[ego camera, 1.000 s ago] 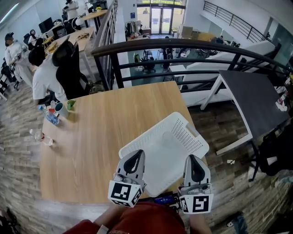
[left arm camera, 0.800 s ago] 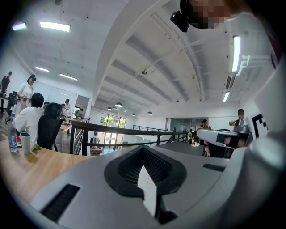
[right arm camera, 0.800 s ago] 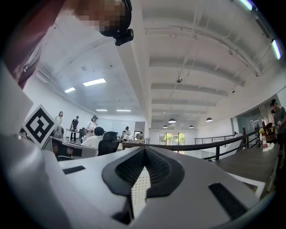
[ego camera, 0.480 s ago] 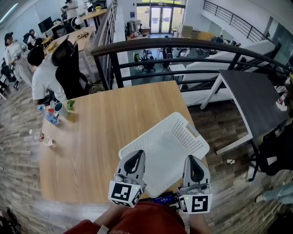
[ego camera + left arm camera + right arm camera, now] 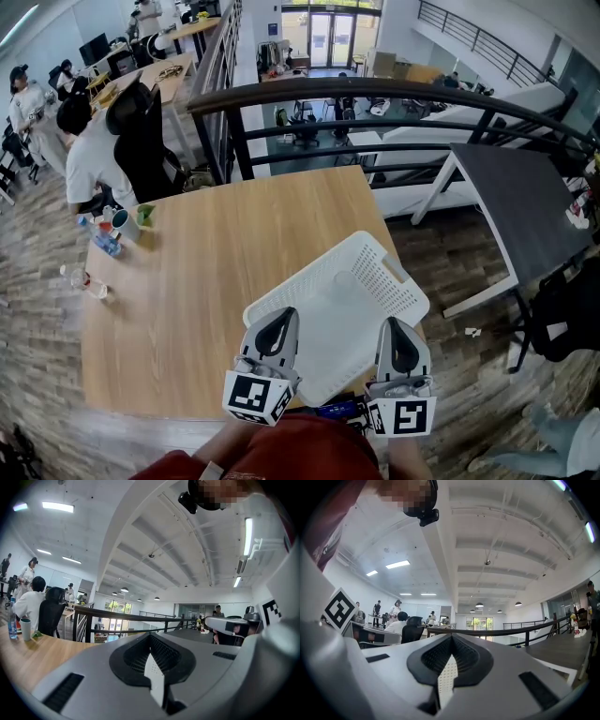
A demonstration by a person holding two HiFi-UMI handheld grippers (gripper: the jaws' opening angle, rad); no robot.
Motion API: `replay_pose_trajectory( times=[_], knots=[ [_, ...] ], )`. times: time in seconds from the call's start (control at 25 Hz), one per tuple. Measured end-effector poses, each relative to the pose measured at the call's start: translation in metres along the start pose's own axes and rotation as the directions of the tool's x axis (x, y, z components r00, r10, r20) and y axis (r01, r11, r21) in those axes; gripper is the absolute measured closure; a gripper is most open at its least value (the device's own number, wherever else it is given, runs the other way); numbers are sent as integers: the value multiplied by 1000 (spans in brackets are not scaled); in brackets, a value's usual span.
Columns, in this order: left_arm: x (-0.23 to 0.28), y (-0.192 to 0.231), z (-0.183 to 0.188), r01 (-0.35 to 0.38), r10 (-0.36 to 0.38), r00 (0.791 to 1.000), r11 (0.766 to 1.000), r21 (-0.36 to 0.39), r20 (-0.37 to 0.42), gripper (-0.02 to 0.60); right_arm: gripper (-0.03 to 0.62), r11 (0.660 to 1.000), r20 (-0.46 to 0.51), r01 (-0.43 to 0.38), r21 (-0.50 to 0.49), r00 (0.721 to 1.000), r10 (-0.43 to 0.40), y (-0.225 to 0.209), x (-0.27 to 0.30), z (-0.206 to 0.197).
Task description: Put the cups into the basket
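Observation:
A white perforated basket (image 5: pixel 364 246) lies on the wooden table (image 5: pixel 216 272), its near end between my two grippers. Two cups, one white with a teal rim (image 5: pixel 121 223) and one green (image 5: pixel 145 216), stand at the table's far left edge; the left gripper view shows the white cup (image 5: pixel 25 629) small at its left. My left gripper (image 5: pixel 278 321) and right gripper (image 5: pixel 395 330) rest side by side at the near edge, both shut and holding nothing. In each gripper view the jaws meet, with only a thin sliver of basket showing between them.
A blue-labelled bottle (image 5: pixel 105 242) lies by the cups and a clear bottle (image 5: pixel 84 279) nearer the left edge. A black railing (image 5: pixel 375 94) runs behind the table. A dark side table (image 5: pixel 516 202) stands to the right. A person sits on a chair (image 5: pixel 141 141) at far left.
Neither gripper nor anything on the table has moved. A passer-by on the floor at the lower right has come further into view.

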State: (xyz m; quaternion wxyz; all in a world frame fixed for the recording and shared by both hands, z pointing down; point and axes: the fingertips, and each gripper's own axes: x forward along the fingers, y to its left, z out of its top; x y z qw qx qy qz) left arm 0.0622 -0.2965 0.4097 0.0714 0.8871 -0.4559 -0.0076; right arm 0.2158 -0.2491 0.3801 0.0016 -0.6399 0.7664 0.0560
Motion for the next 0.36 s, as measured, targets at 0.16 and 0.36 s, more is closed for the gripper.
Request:
replay_pose_trajectory(
  times=[0.16,0.36],
  knots=[
    [2,0,0,-1,1,1000,1000,2,-4,575,585,1000,-5,3,5,1000,-3,-3,1,-1],
    [3,0,1,-8,8,1000,1000,-2,-7,575,585,1000,-11,3,2,1000,-3,-5,2,0]
  ],
)
